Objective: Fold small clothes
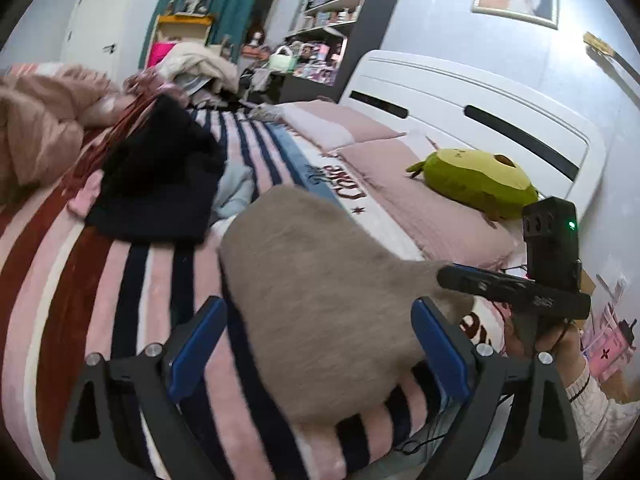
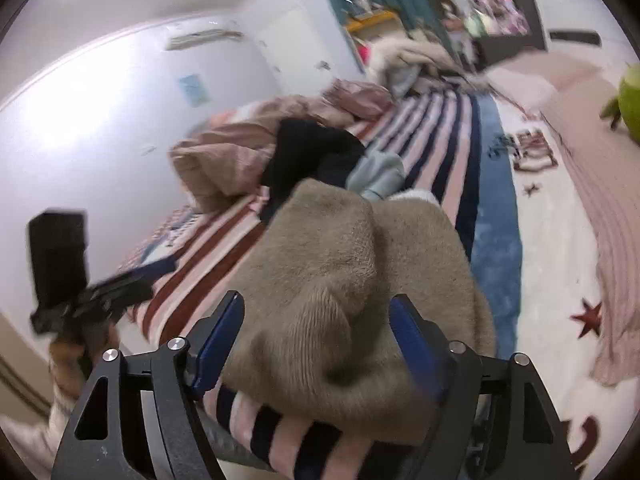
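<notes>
Lying beyond the tan garment (image 1: 320,320), a black garment (image 1: 160,184) crowds the striped blanket (image 1: 120,300).

The soft cloth (image 1: 320,320) in front is grey-brown. The blanket (image 1: 132,280) under it has pink, white, dark red and dark blue stripes. A black garment (image 1: 156,184) lies on it, beside a light blue one (image 1: 236,184). The plush toy (image 1: 476,180) is green. The curtain (image 1: 232,0) is teal. The gripper pads (image 1: 196,344) are blue.
</notes>
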A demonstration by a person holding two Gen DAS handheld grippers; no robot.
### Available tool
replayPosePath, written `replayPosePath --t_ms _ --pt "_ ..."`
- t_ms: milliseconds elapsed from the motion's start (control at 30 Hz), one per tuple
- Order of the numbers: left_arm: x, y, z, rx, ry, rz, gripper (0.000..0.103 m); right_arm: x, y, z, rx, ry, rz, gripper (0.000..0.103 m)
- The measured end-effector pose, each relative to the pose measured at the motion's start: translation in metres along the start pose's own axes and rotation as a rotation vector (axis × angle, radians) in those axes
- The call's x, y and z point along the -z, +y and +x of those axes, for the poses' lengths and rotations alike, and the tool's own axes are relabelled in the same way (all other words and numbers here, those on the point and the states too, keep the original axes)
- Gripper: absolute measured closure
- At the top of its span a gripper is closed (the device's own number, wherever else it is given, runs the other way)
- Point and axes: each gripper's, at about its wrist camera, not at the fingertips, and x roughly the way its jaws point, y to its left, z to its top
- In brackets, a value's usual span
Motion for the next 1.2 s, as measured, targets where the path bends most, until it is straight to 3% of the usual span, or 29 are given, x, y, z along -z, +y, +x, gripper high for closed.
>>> replayPosePath --t_ms 67,100,133,167,233,367,500,600,667,767,900,967,1067,1167,1200 --pt "0.004 0.010 0.007 -0.002 0.013 -0.018 0.011 0.003 0.001 0.018 0.036 0.057 0.006 0.035" --pt "0.007 0.013 0.009 0.001 0.018 -0.025 0.011 0.007 0.000 0.025 0.012 0.086 0.013 0.047" --pt "0.009 0.018 0.013 0.007 0.027 -0.038 0.011 0.010 0.001 0.029 -0.037 0.110 0.009 0.091" --pt "0.010 0.020 0.016 0.013 0.034 -0.047 0.011 0.015 0.003 0.029 -0.049 0.117 -0.012 0.090" --pt "0.010 0.025 0.028 0.041 0.057 -0.068 0.011 0.018 0.006 0.017 0.005 0.060 -0.072 0.091" --pt "0.005 0.024 0.044 0.066 0.070 -0.076 0.011 0.013 -0.021 -0.016 0.072 0.007 -0.023 0.091" --pt "-0.001 0.023 0.067 0.135 0.103 -0.104 0.011 0.028 -0.050 -0.011 0.125 0.123 0.021 0.090" --pt "-0.002 0.028 0.095 0.169 0.156 -0.147 0.011 0.037 -0.055 0.002 0.147 0.152 0.012 0.077" --pt "-0.002 0.032 0.108 0.195 0.187 -0.173 0.011 0.030 -0.056 0.001 0.177 0.135 -0.005 0.051" --pt "-0.005 0.038 0.123 0.310 0.234 -0.222 0.008 0.016 -0.065 0.002 0.200 0.154 -0.028 0.030" --pt "-0.007 0.043 0.145 0.370 0.300 -0.276 0.003 0.005 -0.092 0.024 0.081 0.270 0.040 0.018" --pt "-0.007 0.046 0.155 0.407 0.319 -0.316 0.003 0.005 -0.107 0.033 0.018 0.313 0.076 0.007" --pt "-0.009 0.042 0.167 0.407 0.323 -0.321 0.004 0.002 -0.128 0.049 -0.098 0.370 0.125 0.006" --pt "-0.014 0.039 0.176 0.383 0.338 -0.324 0.020 0.002 -0.137 0.064 -0.199 0.421 0.149 0.006" --pt "-0.016 0.037 0.178 0.368 0.339 -0.315 0.030 0.002 -0.138 0.069 -0.220 0.435 0.150 0.006"
